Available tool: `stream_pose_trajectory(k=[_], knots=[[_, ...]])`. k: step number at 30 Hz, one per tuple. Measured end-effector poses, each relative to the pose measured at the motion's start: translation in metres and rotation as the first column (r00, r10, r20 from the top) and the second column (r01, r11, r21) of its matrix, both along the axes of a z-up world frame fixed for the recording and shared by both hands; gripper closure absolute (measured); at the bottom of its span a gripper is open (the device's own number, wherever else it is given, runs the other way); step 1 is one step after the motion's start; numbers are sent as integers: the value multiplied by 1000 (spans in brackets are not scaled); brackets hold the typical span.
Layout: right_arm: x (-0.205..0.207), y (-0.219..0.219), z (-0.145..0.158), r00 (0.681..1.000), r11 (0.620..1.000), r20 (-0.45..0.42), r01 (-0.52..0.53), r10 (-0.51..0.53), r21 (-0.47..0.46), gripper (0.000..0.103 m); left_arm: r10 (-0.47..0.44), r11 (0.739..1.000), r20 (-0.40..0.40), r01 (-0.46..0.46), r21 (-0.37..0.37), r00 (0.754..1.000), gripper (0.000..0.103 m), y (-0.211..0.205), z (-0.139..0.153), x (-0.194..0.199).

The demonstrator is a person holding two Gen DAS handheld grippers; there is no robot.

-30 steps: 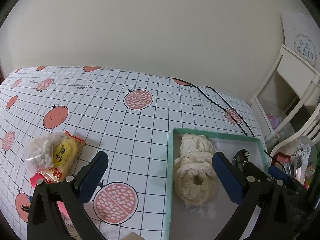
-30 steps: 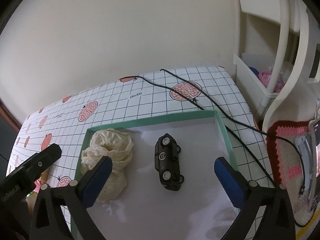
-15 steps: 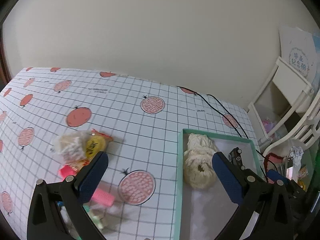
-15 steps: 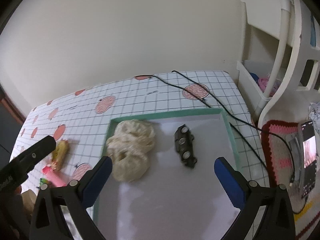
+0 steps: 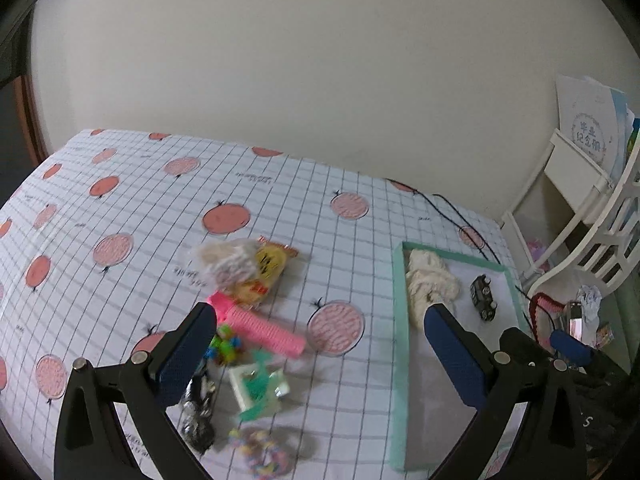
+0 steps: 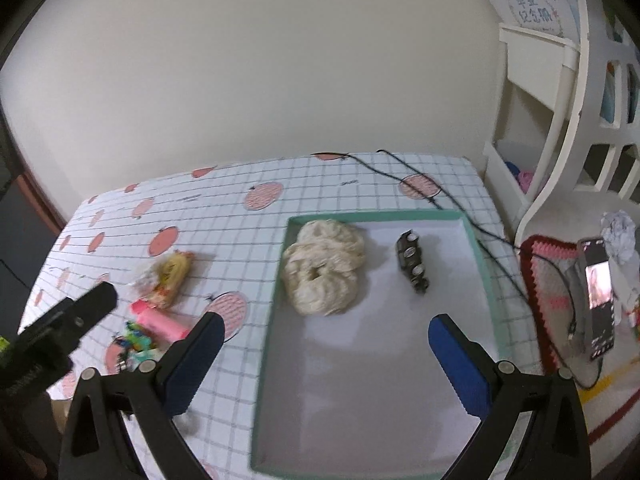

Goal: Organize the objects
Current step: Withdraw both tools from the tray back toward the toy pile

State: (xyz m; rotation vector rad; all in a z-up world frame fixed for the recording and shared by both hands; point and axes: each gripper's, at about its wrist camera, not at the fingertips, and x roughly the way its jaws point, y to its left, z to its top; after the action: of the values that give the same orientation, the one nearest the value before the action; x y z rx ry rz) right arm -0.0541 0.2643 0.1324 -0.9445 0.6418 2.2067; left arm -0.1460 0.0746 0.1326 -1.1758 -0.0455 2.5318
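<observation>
A green-rimmed tray (image 6: 478, 252) (image 5: 398, 304) lies on the right of the table and holds a cream cloth bundle (image 6: 324, 266) (image 5: 428, 280) and a black toy car (image 6: 412, 260) (image 5: 483, 297). Left of the tray lie a yellow snack bag (image 5: 262, 270) (image 6: 168, 274), a pink roller (image 5: 260, 326) (image 6: 160, 318), small coloured toys (image 5: 226, 344), a green-and-white packet (image 5: 258, 390), a foil-wrapped item (image 5: 198, 410) and a pastel ring (image 5: 262, 454). My left gripper (image 5: 320, 354) hangs open above the table, between these items and the tray. My right gripper (image 6: 322, 360) is open above the tray's near half, holding nothing.
The table wears a white grid cloth with red fruit prints (image 5: 226, 218). A black cable (image 6: 436, 196) runs along the tray's far right side. A white shelf unit (image 6: 560, 128) stands to the right, with a phone (image 6: 598, 296) on a stand and a crocheted mat (image 6: 548, 272) below.
Both grippers have pulled back and risen, so the table looks farther away. The pink roller, small toys, packet and ring have come into the left wrist view. Both stay open.
</observation>
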Motion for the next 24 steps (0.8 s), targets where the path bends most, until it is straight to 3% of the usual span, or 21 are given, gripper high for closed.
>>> stream_pose_trajectory(k=[4,13,24], knots=[[-1,-21,0,1000,1000,0,-16,16,-6,0,8,1000,-44,-9,-26,999,0,-16,4,14],[-6,-54,-1,999,999,-5,-37,37,-17,0,45,999,-45,-46,-24,998,0,-50,5,25],[-28,-81,-6,998,997,-14,-67,66,-47,0,87,996,70,-89,14,994,0,-85,-12,20]])
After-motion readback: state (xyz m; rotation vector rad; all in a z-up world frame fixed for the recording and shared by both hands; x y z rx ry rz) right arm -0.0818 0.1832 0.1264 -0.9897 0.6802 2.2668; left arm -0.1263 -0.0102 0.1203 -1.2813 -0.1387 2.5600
